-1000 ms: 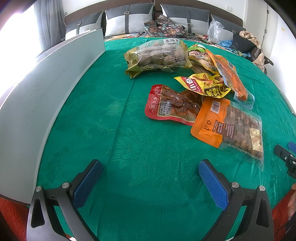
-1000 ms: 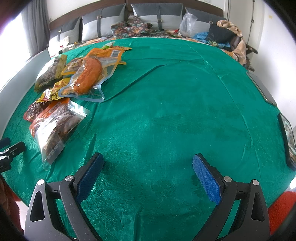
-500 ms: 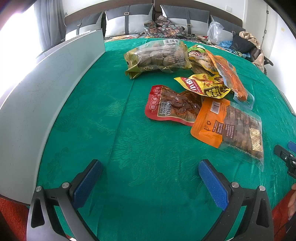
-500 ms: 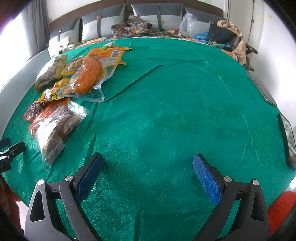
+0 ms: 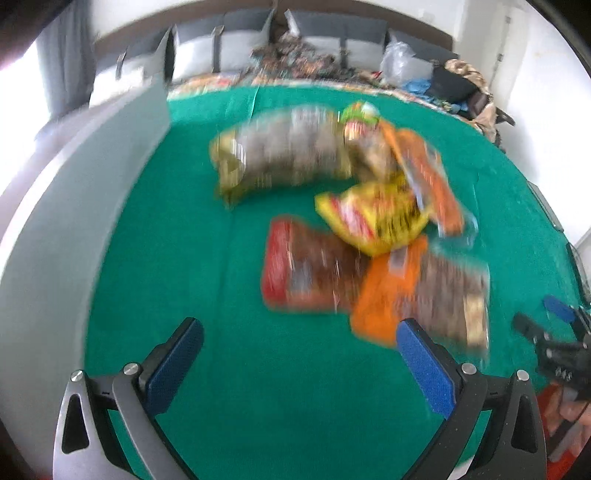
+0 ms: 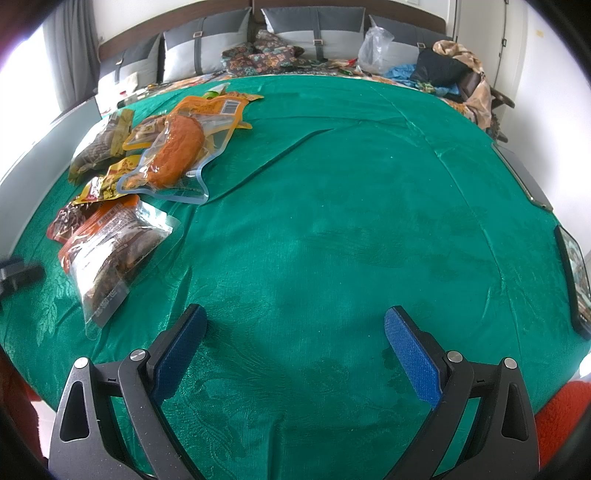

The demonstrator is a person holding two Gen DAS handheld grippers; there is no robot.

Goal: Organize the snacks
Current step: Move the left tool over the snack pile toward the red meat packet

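Several snack packets lie in a loose pile on a green cloth (image 6: 332, 221). In the blurred left wrist view I see a gold bag of nuts (image 5: 280, 155), a yellow packet (image 5: 373, 218), a red packet (image 5: 306, 269), an orange packet (image 5: 421, 295) and a long orange pouch (image 5: 428, 177). My left gripper (image 5: 299, 347) is open and empty, just short of the red and orange packets. My right gripper (image 6: 295, 339) is open and empty over bare cloth; the orange packet (image 6: 110, 247) and long pouch (image 6: 177, 155) lie to its left.
A grey panel (image 5: 74, 206) runs along the cloth's left edge. Grey cushions (image 6: 314, 29), patterned fabric, a plastic bag (image 6: 373, 48) and clothes (image 6: 454, 70) lie at the far end. A dark flat device (image 6: 572, 269) sits at the right edge.
My left gripper has moved forward toward the packets, which now look nearer and blurred. The right gripper has barely moved. Both stay open.
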